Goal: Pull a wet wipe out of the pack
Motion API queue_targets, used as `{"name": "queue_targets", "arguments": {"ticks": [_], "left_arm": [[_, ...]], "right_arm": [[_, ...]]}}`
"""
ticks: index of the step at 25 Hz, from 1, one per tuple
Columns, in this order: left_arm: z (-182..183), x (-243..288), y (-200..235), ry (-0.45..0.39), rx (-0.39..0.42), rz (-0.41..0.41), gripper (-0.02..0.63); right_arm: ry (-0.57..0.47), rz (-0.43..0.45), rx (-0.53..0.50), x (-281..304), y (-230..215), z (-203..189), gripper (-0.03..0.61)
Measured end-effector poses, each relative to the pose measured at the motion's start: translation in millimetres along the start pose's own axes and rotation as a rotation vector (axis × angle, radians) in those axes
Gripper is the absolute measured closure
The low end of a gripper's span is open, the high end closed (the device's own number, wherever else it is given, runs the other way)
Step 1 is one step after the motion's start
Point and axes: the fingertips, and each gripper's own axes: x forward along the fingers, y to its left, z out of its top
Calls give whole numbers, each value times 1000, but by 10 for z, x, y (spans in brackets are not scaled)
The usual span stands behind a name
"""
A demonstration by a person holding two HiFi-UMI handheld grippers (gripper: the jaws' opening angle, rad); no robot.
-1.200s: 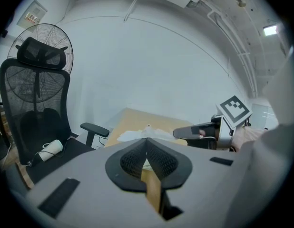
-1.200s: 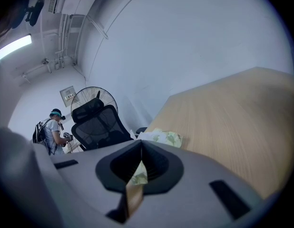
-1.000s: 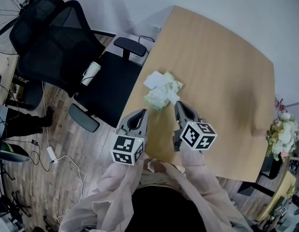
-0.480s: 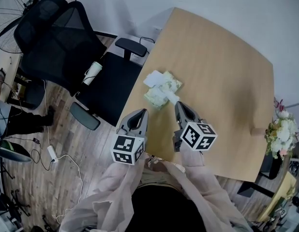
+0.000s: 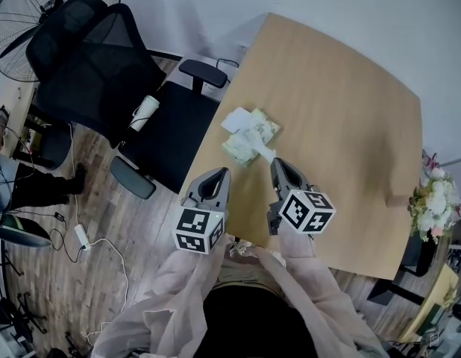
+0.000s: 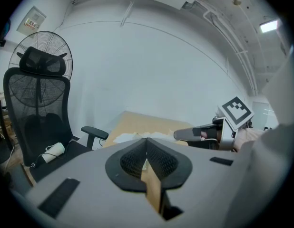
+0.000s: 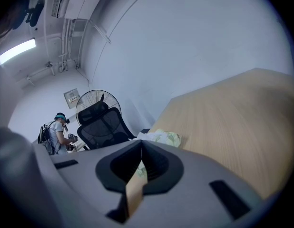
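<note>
Wet-wipe pack (image 5: 249, 142) unmoved at the table's (image 5: 350, 118) left edge — left gripper (image 5: 220, 172) and right gripper (image 5: 277, 162) stay pressed together, empty — pull not begun.

I'm in an office: mesh swivel chair (image 5: 104, 73) and pedestal fan (image 5: 36, 6) left of my jaws, pale wooden tabletop (image 5: 342, 125) ahead

- What do we log here?
- Our left tool (image 6: 146, 142), jaws pressed together, nothing between. We see a black chair (image 6: 35, 113) left, fan (image 6: 40, 49) behind it. The right tool (image 6: 181, 134) comes in from the right, and a white pack (image 6: 130, 137) lies on the tan desk (image 6: 137, 122).
</note>
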Motion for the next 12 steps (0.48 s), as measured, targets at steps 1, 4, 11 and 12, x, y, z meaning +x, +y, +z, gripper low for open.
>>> {"name": "queue_targets", "arguments": {"ticks": [1, 4, 11, 12], "left_arm": [[2, -4, -11, 0, 3, -1, 603], [11, -15, -38, -2, 11, -4, 603], [39, -47, -77, -9, 24, -10, 603], [42, -55, -79, -10, 26, -11, 603]], "right_arm": [[-2, 0, 2, -16, -3, -2, 566], [-7, 1, 4, -59, -3, -7, 566], [-24, 3, 5, -145, 22, 17, 566], [-26, 4, 7, -153, 30, 21, 566]]}}
